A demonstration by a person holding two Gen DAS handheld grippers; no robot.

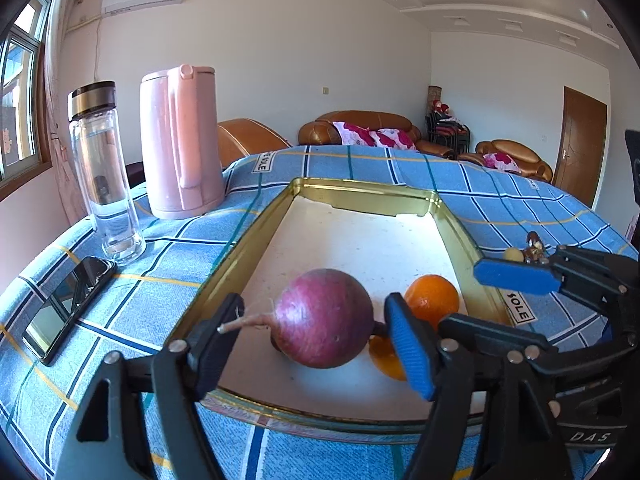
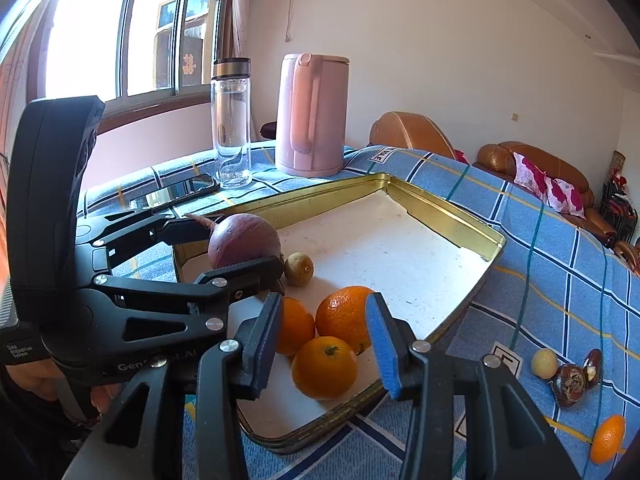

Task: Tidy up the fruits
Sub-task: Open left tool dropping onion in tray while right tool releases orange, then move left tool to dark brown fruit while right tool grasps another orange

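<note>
Left gripper released, straddling purple round radish; right gripper released over three oranges at gold-rimmed metal tray's near edge, far half clear

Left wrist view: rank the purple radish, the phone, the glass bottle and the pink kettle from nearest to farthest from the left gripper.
1. Purple radish: between the left gripper's open fingers, in the tray.
2. Phone: flat on the cloth, left of the tray.
3. Glass bottle: upright just behind the phone.
4. Pink kettle: farthest, right of the bottle, near the tray's far left corner.
</note>
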